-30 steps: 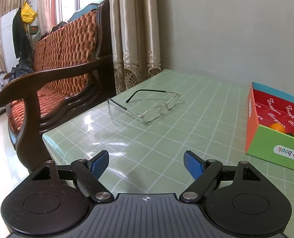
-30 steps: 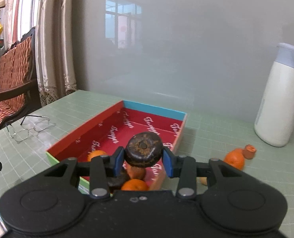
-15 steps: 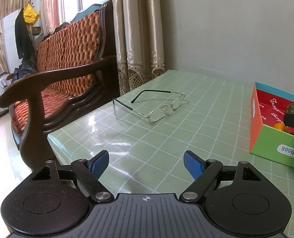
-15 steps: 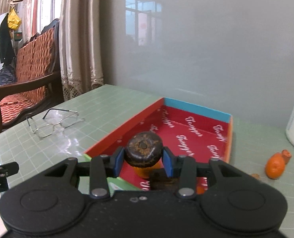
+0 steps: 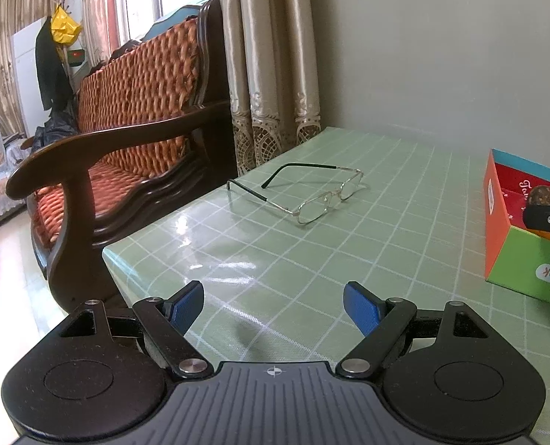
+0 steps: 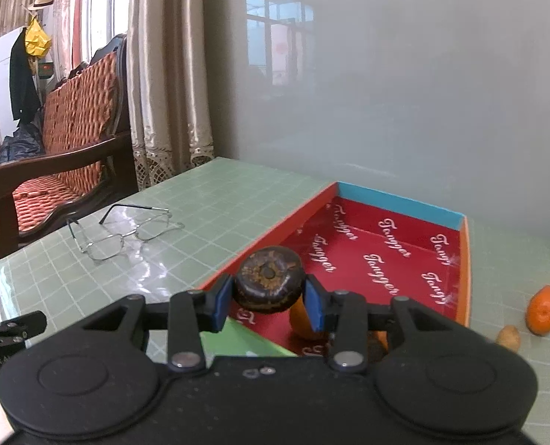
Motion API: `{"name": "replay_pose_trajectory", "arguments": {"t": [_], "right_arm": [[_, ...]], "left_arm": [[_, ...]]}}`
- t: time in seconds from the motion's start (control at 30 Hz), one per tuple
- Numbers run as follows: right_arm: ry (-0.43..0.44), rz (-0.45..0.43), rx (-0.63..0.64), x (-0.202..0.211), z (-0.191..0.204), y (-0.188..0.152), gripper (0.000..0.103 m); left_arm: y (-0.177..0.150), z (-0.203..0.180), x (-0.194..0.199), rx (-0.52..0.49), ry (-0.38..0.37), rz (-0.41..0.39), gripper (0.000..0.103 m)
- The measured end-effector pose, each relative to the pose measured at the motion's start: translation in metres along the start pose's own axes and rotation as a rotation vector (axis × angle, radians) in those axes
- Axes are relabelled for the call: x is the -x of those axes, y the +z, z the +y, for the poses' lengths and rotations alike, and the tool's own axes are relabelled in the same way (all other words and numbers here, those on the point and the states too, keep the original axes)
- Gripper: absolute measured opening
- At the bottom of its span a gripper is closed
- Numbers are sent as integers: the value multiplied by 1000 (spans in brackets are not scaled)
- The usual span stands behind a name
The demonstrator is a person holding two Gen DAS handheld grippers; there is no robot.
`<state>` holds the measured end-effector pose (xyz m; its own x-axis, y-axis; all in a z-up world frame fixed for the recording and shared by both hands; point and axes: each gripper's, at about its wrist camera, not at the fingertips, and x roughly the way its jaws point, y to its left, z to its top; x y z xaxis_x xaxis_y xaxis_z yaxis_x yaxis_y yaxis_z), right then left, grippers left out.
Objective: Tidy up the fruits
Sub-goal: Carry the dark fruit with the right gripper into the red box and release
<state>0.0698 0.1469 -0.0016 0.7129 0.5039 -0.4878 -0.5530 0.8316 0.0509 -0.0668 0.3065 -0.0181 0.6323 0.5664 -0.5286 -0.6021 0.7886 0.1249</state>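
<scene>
Gripped dark fruit (image 6: 269, 279) further over box (image 6: 401, 204)

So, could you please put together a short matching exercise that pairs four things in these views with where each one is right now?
Things:
1. dark brown fruit
2. glasses
3. orange fruit with a stem cap
4. left gripper

Places or states:
A. lying on the green tablecloth, to the right of the box
B. open and empty above the table's near edge
C. clamped between the blue pads of the right gripper, over the box
D. lying unfolded on the tablecloth, to the left of the box

Pairs: 1-C, 2-D, 3-A, 4-B
</scene>
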Motion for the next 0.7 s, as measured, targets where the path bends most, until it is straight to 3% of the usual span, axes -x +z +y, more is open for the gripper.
{"name": "replay_pose_trajectory", "arguments": {"t": [0.17,0.2,0.27,0.47,0.7], "right_arm": [[-3,2,34,-4,6,0,43],[-16,-13,49,-2,8,-1,57],[-24,-50,51,4,6,-2,73],[-44,-79,23,17,-10,2,70],[-118,-126,-59,44,-58,7,71]], "left_arm": [[0,-2,0,-6,-2,4,82],[0,-3,0,-6,-4,5,82],[0,-5,1,-9,-8,2,82],[1,-10,4,-5,-21,-7,82],[5,-20,10,-2,-39,-20,82]]}}
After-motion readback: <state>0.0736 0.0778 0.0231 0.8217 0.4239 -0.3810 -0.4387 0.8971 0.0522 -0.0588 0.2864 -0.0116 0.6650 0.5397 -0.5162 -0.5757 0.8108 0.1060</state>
